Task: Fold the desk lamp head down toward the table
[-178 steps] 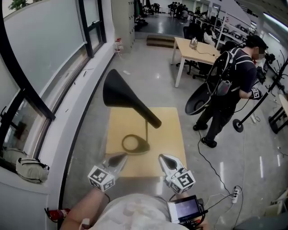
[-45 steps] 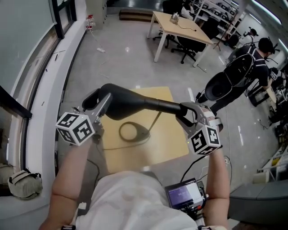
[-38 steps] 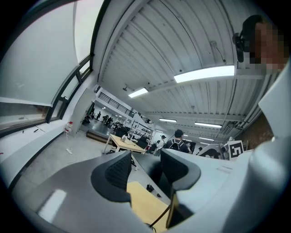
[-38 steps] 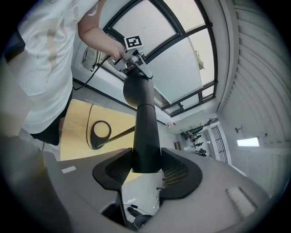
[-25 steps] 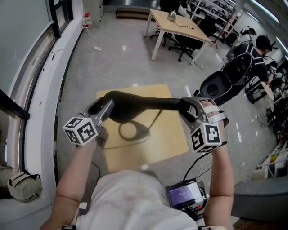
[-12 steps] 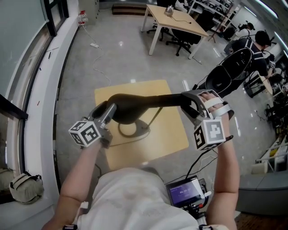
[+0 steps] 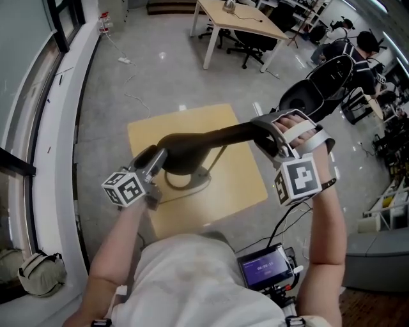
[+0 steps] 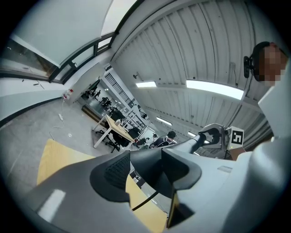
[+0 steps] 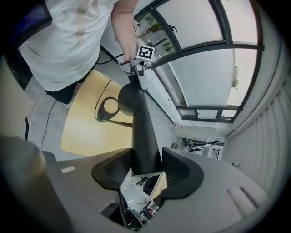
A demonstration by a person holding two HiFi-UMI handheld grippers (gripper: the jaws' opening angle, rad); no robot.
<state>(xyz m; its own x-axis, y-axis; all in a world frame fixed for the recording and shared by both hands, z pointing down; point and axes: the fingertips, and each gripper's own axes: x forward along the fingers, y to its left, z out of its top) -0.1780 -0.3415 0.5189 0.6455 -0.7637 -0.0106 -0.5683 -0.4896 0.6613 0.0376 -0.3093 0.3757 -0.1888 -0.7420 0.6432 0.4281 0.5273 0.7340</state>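
Observation:
A black cone-shaped lamp head (image 7: pixel 192 148) lies nearly level over the small wooden table (image 7: pixel 239 188). Its ring base (image 7: pixel 182 182) rests on the table, with a thin stem (image 7: pixel 217 156) rising from it. My left gripper (image 7: pixel 156 159) is shut on the wide shade end (image 8: pixel 148 164), which fills the space between its pads. My right gripper (image 7: pixel 263 131) grips the narrow end (image 9: pixel 141 132); its pads touch the neck on both sides while the jaws open slightly. In the right gripper view the base (image 9: pixel 109 107) and the left gripper (image 9: pixel 140 75) lie beyond the head.
The table stands on a grey floor beside a window wall on the left. A person (image 7: pixel 361 48) with a large round black object stands at the back right. A desk (image 7: pixel 236 19) with chairs is farther back. A screen device (image 7: pixel 265 268) hangs at my waist.
The lamp head has come lower toward the table, its wide end sinking with my left gripper. My right gripper has rolled on the narrow end and stayed in place.

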